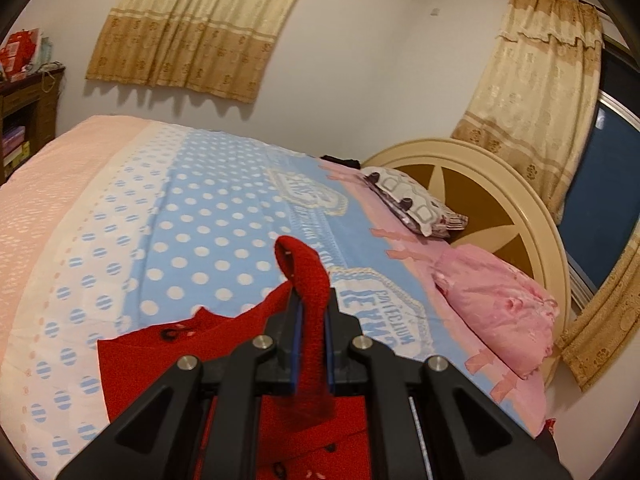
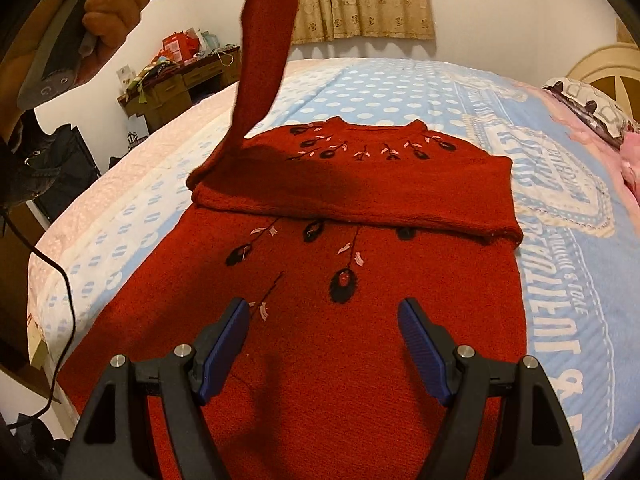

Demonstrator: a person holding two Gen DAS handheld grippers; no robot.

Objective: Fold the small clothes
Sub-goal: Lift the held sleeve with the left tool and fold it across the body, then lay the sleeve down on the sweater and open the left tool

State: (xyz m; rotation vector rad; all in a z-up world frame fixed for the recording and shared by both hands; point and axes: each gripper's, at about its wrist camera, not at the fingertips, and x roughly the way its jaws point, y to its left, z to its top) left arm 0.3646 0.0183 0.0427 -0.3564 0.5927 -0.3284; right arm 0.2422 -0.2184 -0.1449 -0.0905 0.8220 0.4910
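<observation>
A red knitted sweater (image 2: 360,320) with black and pink flower embroidery lies flat on the bed, one sleeve folded across its chest (image 2: 380,196). My left gripper (image 1: 312,308) is shut on the other sleeve's cuff (image 1: 304,276) and holds it high above the bed; in the right wrist view that sleeve (image 2: 264,52) hangs from the top left down to the sweater's left shoulder. My right gripper (image 2: 324,320) is open and empty, low over the sweater's lower body.
The bed has a blue polka-dot sheet (image 1: 208,216) with pink edges. A patterned pillow (image 1: 412,200) and a pink pillow (image 1: 496,304) lie by the round headboard (image 1: 500,184). A cluttered wooden desk (image 2: 176,84) stands beyond the bed's far left side.
</observation>
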